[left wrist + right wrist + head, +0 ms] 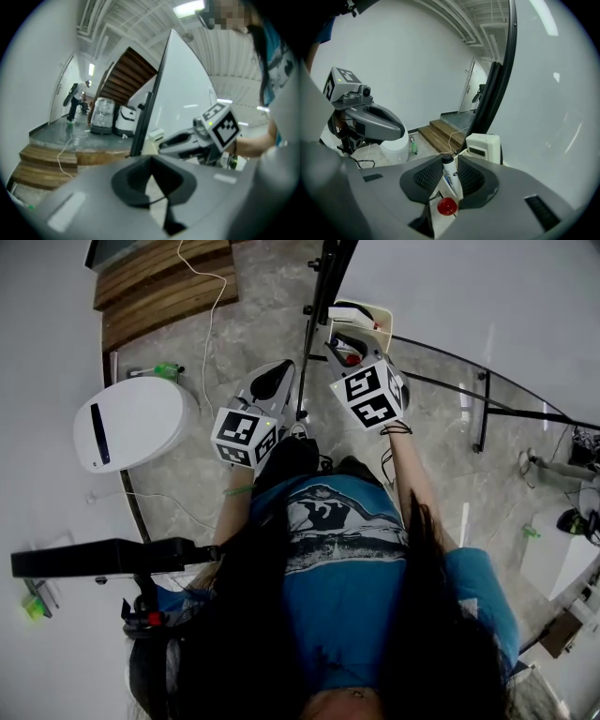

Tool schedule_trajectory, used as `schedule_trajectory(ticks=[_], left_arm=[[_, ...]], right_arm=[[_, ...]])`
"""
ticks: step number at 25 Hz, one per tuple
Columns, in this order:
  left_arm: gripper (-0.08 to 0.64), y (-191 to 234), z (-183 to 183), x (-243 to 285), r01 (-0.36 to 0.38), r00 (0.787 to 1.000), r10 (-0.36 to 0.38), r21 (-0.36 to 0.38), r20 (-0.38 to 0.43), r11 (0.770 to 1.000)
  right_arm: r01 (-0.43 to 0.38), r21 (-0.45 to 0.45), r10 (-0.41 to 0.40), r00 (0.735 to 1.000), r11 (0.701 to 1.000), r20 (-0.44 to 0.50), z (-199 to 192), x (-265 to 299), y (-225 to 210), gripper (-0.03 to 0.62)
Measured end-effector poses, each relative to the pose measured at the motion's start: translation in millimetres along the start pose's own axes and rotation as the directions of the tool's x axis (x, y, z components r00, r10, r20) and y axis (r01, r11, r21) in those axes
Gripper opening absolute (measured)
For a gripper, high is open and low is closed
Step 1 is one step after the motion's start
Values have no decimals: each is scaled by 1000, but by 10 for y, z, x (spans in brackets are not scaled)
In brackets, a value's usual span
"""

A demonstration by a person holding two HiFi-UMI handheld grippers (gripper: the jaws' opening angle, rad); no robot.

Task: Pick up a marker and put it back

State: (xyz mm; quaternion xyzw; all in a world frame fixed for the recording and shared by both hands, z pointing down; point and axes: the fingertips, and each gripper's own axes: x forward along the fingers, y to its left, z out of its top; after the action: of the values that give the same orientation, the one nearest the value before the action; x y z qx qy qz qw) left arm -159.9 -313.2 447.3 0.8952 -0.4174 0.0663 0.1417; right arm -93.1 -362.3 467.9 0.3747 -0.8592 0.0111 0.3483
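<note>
Closest in, a person in a blue shirt [347, 540], long dark hair hanging forward, is standing over a grey stone floor [187, 474] and holding one tool in each hand out in front. The right tool [450, 161] is gripping the marker [451, 180]. Its two ribbed pads are pressing on the white barrel from either side. The marker's red end is pointing back toward the camera, and its dark end is pointing away, reaching about as far as the tips. The marker is being held up off the floor, tilted slightly. The left tool [151, 164] is hanging just beside the right one, a little lower in the head view. Its jaws are sitting drawn together, with nothing lying between them.

Just beyond the marker's far end, a cream box [483, 147] with a dark slot is sitting at the foot of a black post [488, 98]. A large white board [553, 103] is rising to the right of that post. Whether the marker is touching the box I cannot tell.

Farther off, a white rounded unit [136, 423] is standing on the floor to the left, with a green bottle [167, 369] lying near it. Beyond them, wooden steps [159, 287] are climbing away, and a thin white cable [208, 343] is trailing down from them across the floor.
</note>
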Motion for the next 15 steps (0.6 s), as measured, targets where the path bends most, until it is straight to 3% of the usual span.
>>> schedule_trajectory(ticks=[7, 15], left_arm=[[3, -21, 13, 27, 9, 1000, -9, 4, -3, 1000], [3, -87, 56, 69, 37, 999, -37, 13, 4, 999]], right_arm=[[56, 123, -77, 982, 991, 171, 349, -363, -246, 86], [81, 246, -164, 927, 966, 338, 701, -940, -471, 83]])
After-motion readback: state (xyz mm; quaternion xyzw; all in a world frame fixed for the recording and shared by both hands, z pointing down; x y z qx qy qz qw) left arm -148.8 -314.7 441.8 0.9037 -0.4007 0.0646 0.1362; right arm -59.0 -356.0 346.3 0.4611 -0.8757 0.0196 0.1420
